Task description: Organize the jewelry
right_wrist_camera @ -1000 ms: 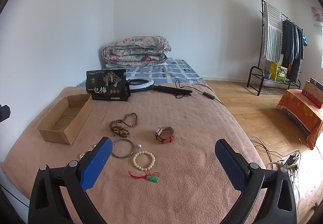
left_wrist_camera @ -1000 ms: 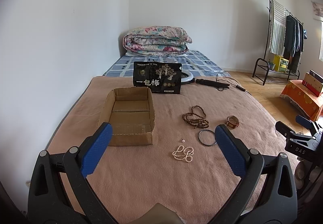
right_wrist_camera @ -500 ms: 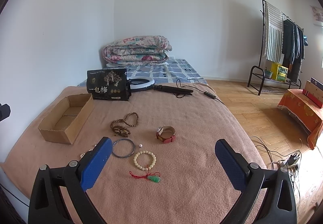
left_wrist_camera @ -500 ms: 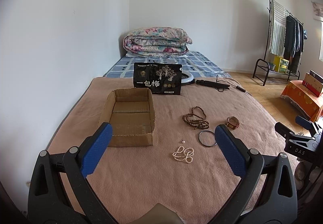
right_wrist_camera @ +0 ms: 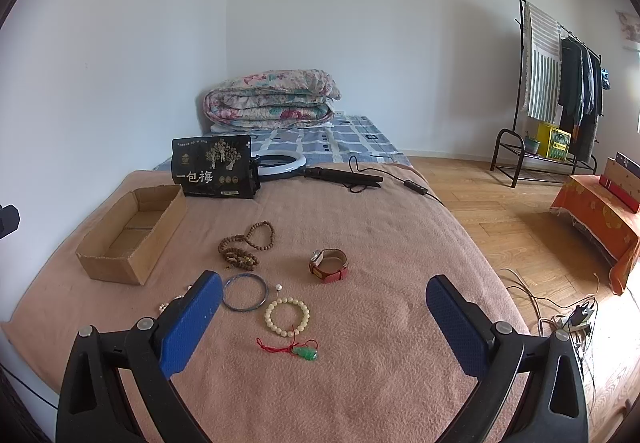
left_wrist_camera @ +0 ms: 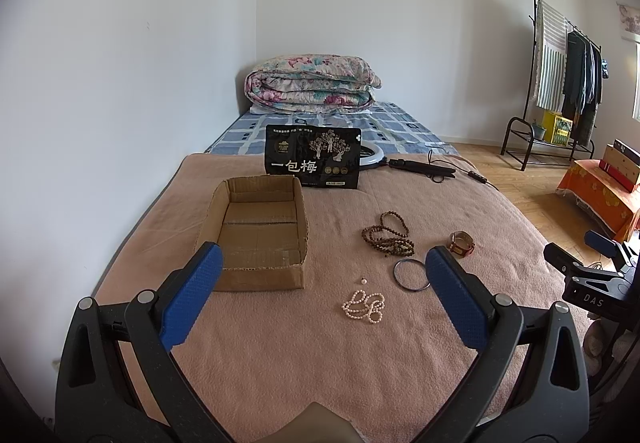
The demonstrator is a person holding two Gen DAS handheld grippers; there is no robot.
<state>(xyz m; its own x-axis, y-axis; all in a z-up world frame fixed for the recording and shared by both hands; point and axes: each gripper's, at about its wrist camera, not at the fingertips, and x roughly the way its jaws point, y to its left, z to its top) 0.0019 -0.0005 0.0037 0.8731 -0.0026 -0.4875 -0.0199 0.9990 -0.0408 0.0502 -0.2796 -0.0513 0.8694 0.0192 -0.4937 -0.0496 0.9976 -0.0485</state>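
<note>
Here the left gripper [left_wrist_camera: 320, 267] hovers above the pink blanket [left_wrist_camera: 280, 371] on the bed, its 2 blue fingers [left_wrist_camera: 188, 299] spread wide with nothing between them. Farthest left lies the open cardboard box [left_wrist_camera: 256, 231], with no jewelry visible inside it, and a black snack bag [left_wrist_camera: 313, 162] stands upright just beyond its far end. To the right of the box, near its front corner, a white pearl necklace [left_wrist_camera: 363, 307] lies bunched on the blanket, with 1 loose pearl [left_wrist_camera: 363, 280] just beyond it. Next comes a thin dark bangle [right_wrist_camera: 244, 292], flat on the blanket, and beyond it a heap of brown wooden beads [right_wrist_camera: 246, 246]. Right of the bangle sits a small white stud [right_wrist_camera: 279, 287], then a cream bead bracelet [right_wrist_camera: 287, 316], with a green pendant on a red cord [right_wrist_camera: 306, 352] lying nearer the camera, close to the bracelet. Farther right, apart from the rest, a watch with a red-brown strap [right_wrist_camera: 329, 265] rests on its side. The right gripper [right_wrist_camera: 320, 301] hangs over this group, its fingers [right_wrist_camera: 456, 327] likewise spread wide and holding nothing. At the far end of the bed lie a ring light [right_wrist_camera: 280, 165] and a folded floral quilt [right_wrist_camera: 272, 99].
</note>
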